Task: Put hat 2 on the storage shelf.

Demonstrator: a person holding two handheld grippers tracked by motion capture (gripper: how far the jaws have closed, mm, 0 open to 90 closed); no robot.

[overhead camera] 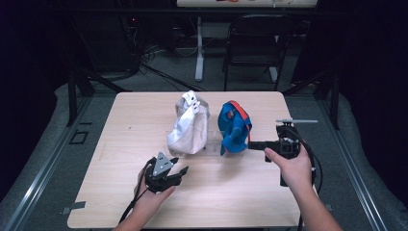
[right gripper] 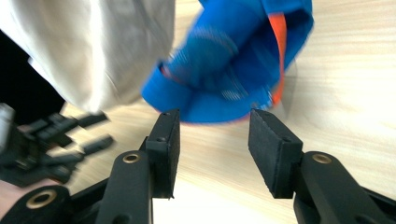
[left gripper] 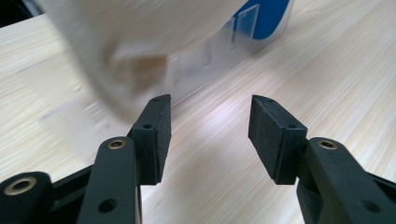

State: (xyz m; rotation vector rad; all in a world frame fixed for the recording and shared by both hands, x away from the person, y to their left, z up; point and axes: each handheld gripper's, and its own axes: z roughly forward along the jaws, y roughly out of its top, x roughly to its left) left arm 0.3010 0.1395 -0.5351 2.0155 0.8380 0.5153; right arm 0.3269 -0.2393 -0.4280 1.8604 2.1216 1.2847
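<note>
Two caps sit side by side at the middle of the wooden table (overhead camera: 120, 159). The pale beige cap (overhead camera: 188, 126) is on the left and the blue cap (overhead camera: 234, 126) with an orange strap is on the right. A clear plastic stand (overhead camera: 211, 142) sits low between them. My left gripper (overhead camera: 179, 164) is open just in front of the beige cap. In the left gripper view, its jaws (left gripper: 210, 135) frame bare wood below the blurred beige cap (left gripper: 116, 46) and the clear stand (left gripper: 210, 56). My right gripper (overhead camera: 251, 144) is open beside the blue cap's right side. In the right gripper view, its jaws (right gripper: 212, 149) stand just short of the blue cap (right gripper: 229, 60).
A black chair (overhead camera: 255, 38) and a white desk leg (overhead camera: 199, 48) stand on the floor beyond the table's far edge, among cables. Bare tabletop lies at the left and along the front edge. The right gripper view also shows the beige cap (right gripper: 93, 46) and the left gripper (right gripper: 60, 140).
</note>
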